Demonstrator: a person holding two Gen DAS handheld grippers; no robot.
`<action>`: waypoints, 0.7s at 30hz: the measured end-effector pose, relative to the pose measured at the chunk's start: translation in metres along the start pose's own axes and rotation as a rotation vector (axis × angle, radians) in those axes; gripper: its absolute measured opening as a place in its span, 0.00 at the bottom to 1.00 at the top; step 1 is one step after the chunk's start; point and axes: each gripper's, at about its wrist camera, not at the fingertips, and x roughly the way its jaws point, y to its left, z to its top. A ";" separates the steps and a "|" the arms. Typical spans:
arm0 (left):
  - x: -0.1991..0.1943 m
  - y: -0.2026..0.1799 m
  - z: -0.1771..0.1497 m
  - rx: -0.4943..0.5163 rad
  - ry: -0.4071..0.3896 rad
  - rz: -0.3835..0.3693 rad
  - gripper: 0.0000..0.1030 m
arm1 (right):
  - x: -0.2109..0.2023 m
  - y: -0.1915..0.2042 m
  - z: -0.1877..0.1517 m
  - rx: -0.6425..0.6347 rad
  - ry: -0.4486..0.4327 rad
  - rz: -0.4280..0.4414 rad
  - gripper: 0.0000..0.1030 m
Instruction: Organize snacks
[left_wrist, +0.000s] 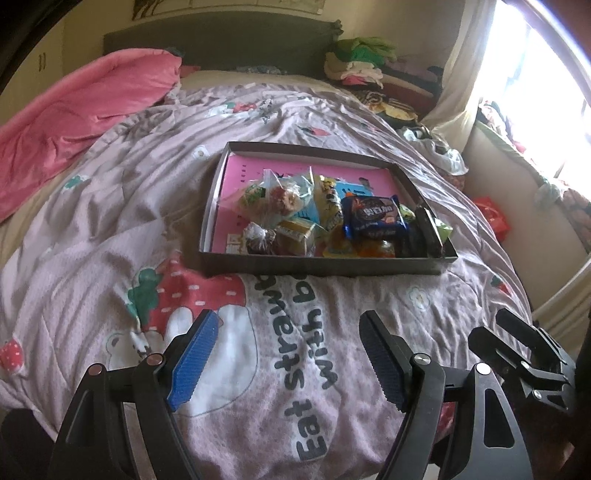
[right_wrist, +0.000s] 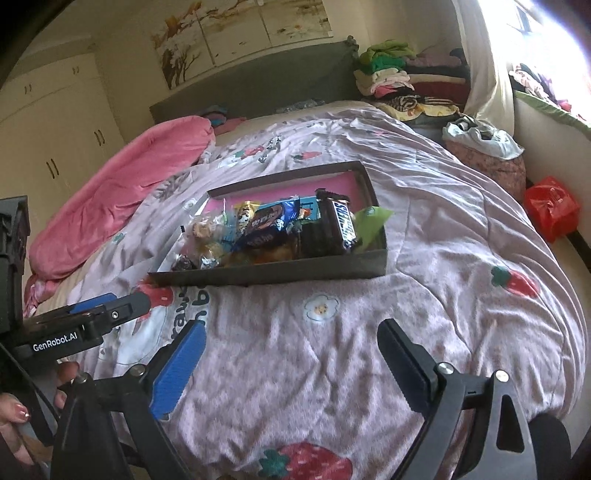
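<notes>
Heaped in the near half of a shallow dark cardboard box with a pink lining (left_wrist: 212, 206): a blue-wrapped pack of chocolate sandwich biscuits (left_wrist: 375, 218), a clear plastic bag of ring-shaped sweets (left_wrist: 273, 197), a small yellow carton (left_wrist: 295, 230), a dark foil-twisted sweet (left_wrist: 258, 240), orange jelly cups (left_wrist: 369, 249). Leaning on the right wall, a brown Snickers bar (right_wrist: 338, 221) and a green packet (right_wrist: 371, 221). All inside the box already, though piled loosely over one another, not in rows; far half of the pink floor bare. Fits either a pile gathered in and done with, or a pile waiting to be sorted and spread; not settled from here.

Box set flat on a lilac quilt printed with strawberries and flowers (left_wrist: 369, 306), middle of the bed, likely for a soft level surface within easy reach of both arms.

Nearer the viewer, left gripper (left_wrist: 284, 365) spread wide, blue ribbed pads apart, nothing between them, hanging above the quilt short of the box. Right gripper (right_wrist: 291, 365) likewise gaping and empty, just beside the left one, also short of the box's near wall. Both pointed toward the heap.

Beyond: a rumpled pink duvet (left_wrist: 74, 110) at the left, folded clothes stacked (left_wrist: 362, 62) by the grey headboard, a red plastic bag (right_wrist: 550, 206) on the floor.
</notes>
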 end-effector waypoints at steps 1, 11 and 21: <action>0.000 -0.001 -0.001 0.002 0.002 -0.002 0.77 | -0.001 -0.001 0.000 0.000 -0.004 -0.002 0.92; -0.006 -0.008 -0.005 0.019 -0.005 -0.005 0.77 | -0.002 0.002 -0.002 -0.030 -0.024 -0.019 0.92; -0.008 -0.009 -0.007 0.021 -0.001 -0.006 0.77 | -0.001 0.005 -0.002 -0.040 -0.025 -0.018 0.92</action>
